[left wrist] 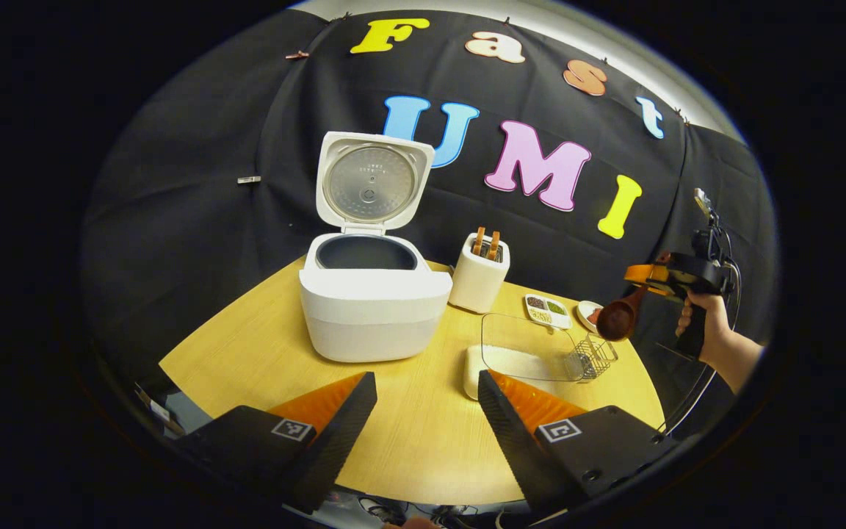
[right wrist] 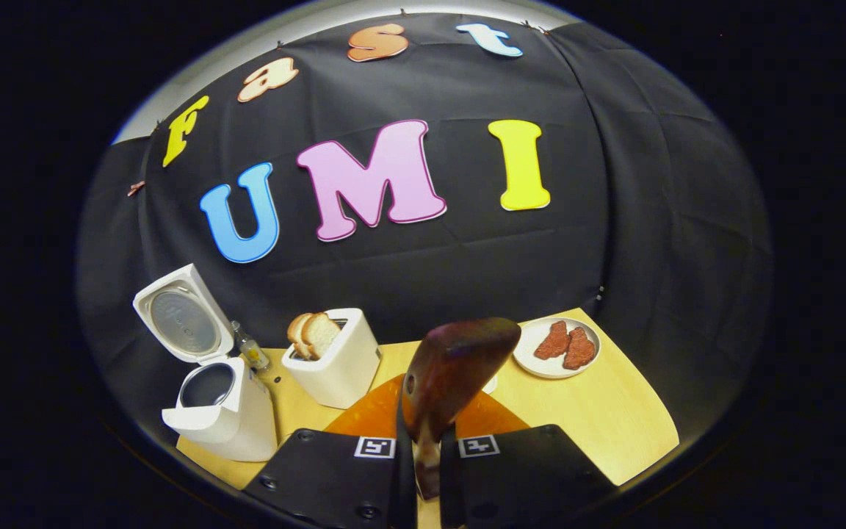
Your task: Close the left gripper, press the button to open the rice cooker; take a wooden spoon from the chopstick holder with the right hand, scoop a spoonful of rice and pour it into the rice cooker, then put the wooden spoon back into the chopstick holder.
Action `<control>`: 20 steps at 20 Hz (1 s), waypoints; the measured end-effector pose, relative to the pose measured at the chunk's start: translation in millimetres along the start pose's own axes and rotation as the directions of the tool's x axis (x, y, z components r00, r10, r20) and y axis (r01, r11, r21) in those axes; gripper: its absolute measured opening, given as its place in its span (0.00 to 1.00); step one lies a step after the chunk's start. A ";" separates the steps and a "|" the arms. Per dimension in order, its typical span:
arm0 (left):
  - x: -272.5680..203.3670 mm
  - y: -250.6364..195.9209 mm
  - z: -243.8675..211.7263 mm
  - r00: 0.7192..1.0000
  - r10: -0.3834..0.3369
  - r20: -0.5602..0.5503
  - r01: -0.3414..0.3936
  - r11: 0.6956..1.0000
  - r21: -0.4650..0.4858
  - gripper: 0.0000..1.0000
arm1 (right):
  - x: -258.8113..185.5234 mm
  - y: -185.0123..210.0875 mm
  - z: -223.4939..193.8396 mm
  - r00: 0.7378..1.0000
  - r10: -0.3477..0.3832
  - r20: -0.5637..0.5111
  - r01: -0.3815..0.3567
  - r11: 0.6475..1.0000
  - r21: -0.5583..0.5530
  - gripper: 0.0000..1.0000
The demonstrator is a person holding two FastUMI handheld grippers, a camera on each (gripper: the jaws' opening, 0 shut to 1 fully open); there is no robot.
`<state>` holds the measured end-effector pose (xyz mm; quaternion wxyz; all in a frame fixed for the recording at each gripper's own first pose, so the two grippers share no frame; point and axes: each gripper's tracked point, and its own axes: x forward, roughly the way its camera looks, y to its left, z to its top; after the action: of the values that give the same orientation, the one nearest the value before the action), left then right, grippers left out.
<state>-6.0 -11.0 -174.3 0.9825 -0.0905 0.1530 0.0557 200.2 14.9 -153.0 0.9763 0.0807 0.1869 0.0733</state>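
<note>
The white rice cooker [left wrist: 375, 301] stands open on the wooden table [left wrist: 423, 441], its lid [left wrist: 373, 180] upright and the dark inner pot bare. My left gripper [left wrist: 427, 389] hovers open over the near table edge, holding nothing. To the right, a hand [left wrist: 698, 316] holds my right gripper [left wrist: 643, 279], which is shut on the handle of a wooden spoon [left wrist: 617, 317]. The spoon hangs above a small wire chopstick holder [left wrist: 592, 358] and a clear box of rice [left wrist: 526, 353]. In the right gripper view the spoon [right wrist: 452, 375] stands between the fingers of the right gripper [right wrist: 427, 448]. The cooker [right wrist: 221, 404] is at far left.
A white toaster [left wrist: 479, 275] with bread slices stands right of the cooker. Behind the rice box lie a small divided dish [left wrist: 548, 310] and a plate [right wrist: 557, 347] with red pieces. A small bottle [right wrist: 250, 347] stands between cooker and toaster [right wrist: 335, 356].
</note>
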 end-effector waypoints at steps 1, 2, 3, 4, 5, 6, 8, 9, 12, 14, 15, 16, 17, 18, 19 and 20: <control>-0.4 7.2 -0.5 1.000 -0.008 -0.001 0.008 1.000 0.001 0.96 | -2.3 10.7 -1.1 1.000 0.005 0.005 -0.005 1.000 -0.012 0.17; -1.0 14.7 -0.3 1.000 -0.016 -0.004 0.016 1.000 -0.003 0.96 | -3.3 21.2 -3.5 1.000 0.007 0.008 -0.007 1.000 -0.021 0.16; -0.7 20.5 -1.3 1.000 -0.026 -0.007 0.025 1.000 -0.008 0.96 | -3.9 32.7 -8.3 1.000 0.009 0.006 -0.009 1.000 -0.025 0.16; -0.9 26.8 -1.2 0.999 -0.033 -0.010 0.033 0.999 -0.014 0.96 | -3.9 42.2 -15.1 1.000 0.012 0.000 -0.012 1.000 -0.026 0.16; -0.8 32.8 -3.2 0.999 -0.041 -0.013 0.041 0.999 -0.020 0.96 | -2.3 50.3 -22.1 1.000 0.013 -0.007 -0.013 1.000 -0.029 0.16; -0.5 38.4 -4.4 0.999 -0.049 -0.018 0.048 0.999 -0.024 0.96 | 0.2 56.2 -30.8 1.000 0.011 -0.015 -0.011 0.999 -0.038 0.17; 1.7 49.4 -8.8 0.998 -0.058 -0.031 0.057 0.998 -0.026 0.96 | 6.3 65.6 -54.1 0.999 0.003 -0.039 -0.006 0.998 -0.069 0.16; 4.6 55.1 -10.0 0.998 -0.051 -0.035 0.051 0.999 -0.016 0.96 | 10.1 68.4 -66.8 0.999 -0.006 -0.051 0.001 0.996 -0.094 0.17; 9.8 64.3 -14.4 0.997 -0.063 -0.034 0.064 0.998 0.029 0.96 | 21.3 74.0 -106.5 0.996 -0.032 -0.086 0.018 0.986 -0.164 0.16; 16.8 65.9 -23.9 0.995 -0.084 -0.056 0.085 0.996 0.023 0.96 | 28.7 73.2 -128.1 0.994 -0.053 -0.092 0.031 0.973 -0.229 0.16; 20.4 64.9 -29.8 0.993 -0.097 -0.072 0.098 0.995 0.015 0.96 | 31.3 72.7 -135.3 0.994 -0.064 -0.088 0.038 0.964 -0.264 0.16; 23.3 64.2 -34.2 0.991 -0.107 -0.083 0.109 0.994 0.014 0.96 | 31.9 72.1 -140.2 0.994 -0.075 -0.075 0.049 0.951 -0.307 0.16; 25.0 63.9 -36.7 0.989 -0.115 -0.087 0.118 0.993 0.023 0.96 | 33.2 70.4 -143.3 0.995 -0.086 -0.053 0.062 0.936 -0.347 0.16; 26.2 64.9 -40.6 0.988 -0.121 -0.093 0.125 0.992 0.034 0.96 | 34.5 74.2 -150.9 0.996 -0.075 -0.048 0.051 0.925 -0.376 0.16; 27.1 66.5 -44.4 0.987 -0.122 -0.102 0.127 0.991 0.043 0.96 | 33.0 76.2 -164.8 0.994 -0.074 -0.077 0.039 0.920 -0.390 0.16; 28.0 66.9 -48.3 0.986 -0.124 -0.110 0.129 0.991 0.045 0.96 | 30.8 82.4 -173.3 0.993 -0.070 -0.092 0.030 0.923 -0.384 0.16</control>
<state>-2.7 47.3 -239.0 0.9764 -0.0775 0.2008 -0.0158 154.0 123.2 -307.6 0.9639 -0.1195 0.2214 0.0874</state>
